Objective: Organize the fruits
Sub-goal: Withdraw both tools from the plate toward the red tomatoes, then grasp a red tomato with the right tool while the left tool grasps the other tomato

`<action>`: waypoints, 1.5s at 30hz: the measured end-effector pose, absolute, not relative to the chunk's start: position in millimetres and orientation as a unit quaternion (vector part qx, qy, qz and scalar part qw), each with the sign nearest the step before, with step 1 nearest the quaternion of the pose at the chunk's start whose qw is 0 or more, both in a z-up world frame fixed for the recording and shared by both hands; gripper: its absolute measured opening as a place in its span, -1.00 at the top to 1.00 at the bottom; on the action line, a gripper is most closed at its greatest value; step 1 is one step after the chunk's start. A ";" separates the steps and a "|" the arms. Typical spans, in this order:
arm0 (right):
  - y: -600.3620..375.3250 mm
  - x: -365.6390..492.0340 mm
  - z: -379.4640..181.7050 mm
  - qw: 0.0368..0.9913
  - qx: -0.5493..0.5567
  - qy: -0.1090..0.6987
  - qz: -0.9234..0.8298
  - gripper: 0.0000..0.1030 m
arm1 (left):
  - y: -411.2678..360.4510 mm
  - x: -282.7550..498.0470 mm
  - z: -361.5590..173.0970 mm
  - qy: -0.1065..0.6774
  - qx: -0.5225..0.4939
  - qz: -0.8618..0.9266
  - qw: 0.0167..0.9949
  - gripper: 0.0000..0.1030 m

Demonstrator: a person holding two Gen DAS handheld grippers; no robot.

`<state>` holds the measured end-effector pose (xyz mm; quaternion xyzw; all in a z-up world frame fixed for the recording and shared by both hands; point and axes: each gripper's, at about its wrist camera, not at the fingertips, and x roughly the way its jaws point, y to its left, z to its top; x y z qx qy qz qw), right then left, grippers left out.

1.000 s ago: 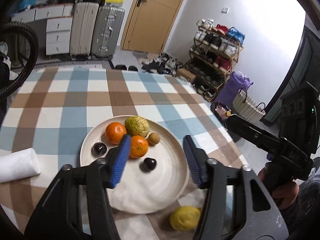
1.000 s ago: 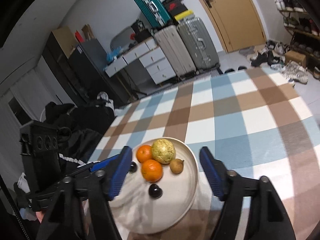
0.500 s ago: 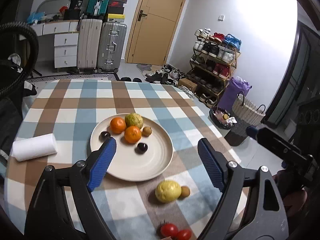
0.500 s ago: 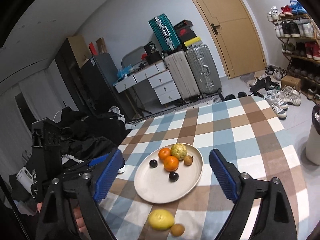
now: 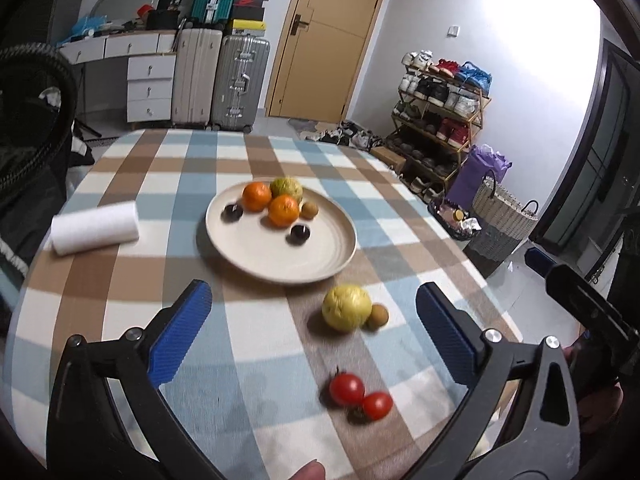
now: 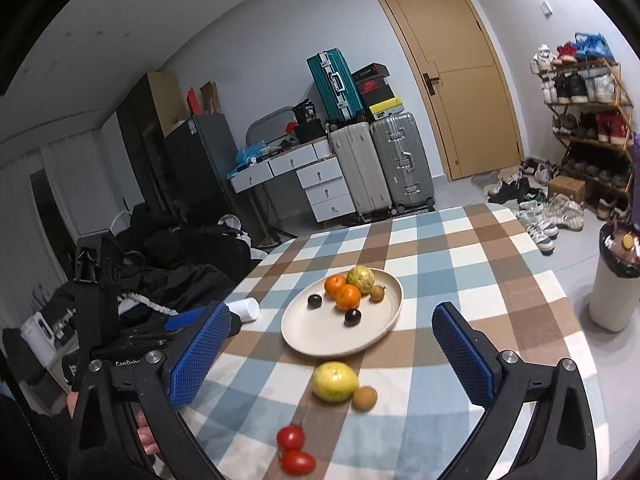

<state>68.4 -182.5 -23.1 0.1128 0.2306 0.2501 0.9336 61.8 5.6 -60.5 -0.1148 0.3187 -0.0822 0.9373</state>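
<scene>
A beige plate [image 5: 320,258] [image 6: 320,338] on the checked tablecloth holds two oranges [image 5: 283,210], a green-yellow fruit [image 5: 286,187], a small brown fruit and two dark plums [image 5: 300,233]. In front of the plate lie a yellow fruit [image 5: 346,307] [image 6: 334,381], a small brown fruit [image 5: 377,316] [image 6: 364,398] and two tomatoes [image 5: 347,389] [image 6: 291,437]. My left gripper [image 5: 312,332] is open and empty, above the near table. My right gripper [image 6: 332,352] is open and empty, held high over the near edge.
A white paper roll [image 5: 95,228] lies left of the plate. The table edge drops to the floor on the right, where a woven basket [image 5: 502,222] and a white bin [image 6: 614,280] stand. Suitcases, drawers and a shoe rack stand beyond the table.
Both grippers have pulled back and up from the plate, so the loose fruits and tomatoes in front of it have come into view. The jaws have opened wider.
</scene>
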 end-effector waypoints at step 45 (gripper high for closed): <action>-99.9 42.8 -155.2 0.885 0.033 0.367 0.284 -0.30 | 29.2 34.6 -133.9 0.385 -0.094 -0.048 0.917 -0.98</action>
